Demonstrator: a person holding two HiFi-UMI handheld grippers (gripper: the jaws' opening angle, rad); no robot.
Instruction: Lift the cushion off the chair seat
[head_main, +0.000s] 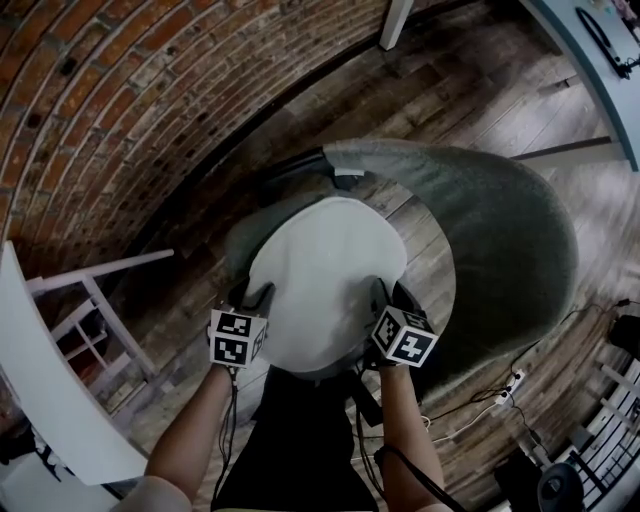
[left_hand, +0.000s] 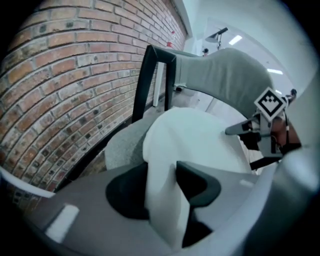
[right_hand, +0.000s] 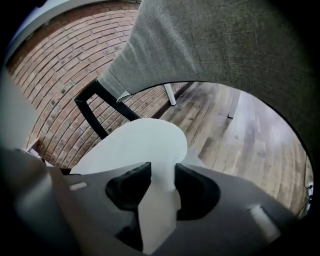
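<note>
Nearest are the person's two arms, each holding a gripper. The left gripper has its jaws squeezed on the left edge of the white cushion. The soft edge is pinched thin between them. The right gripper has its jaws squeezed on the right edge in the same way. The cushion is on the grey seat. The chair curves round behind it. A brick wall is on the left. The floor is wood.
</note>
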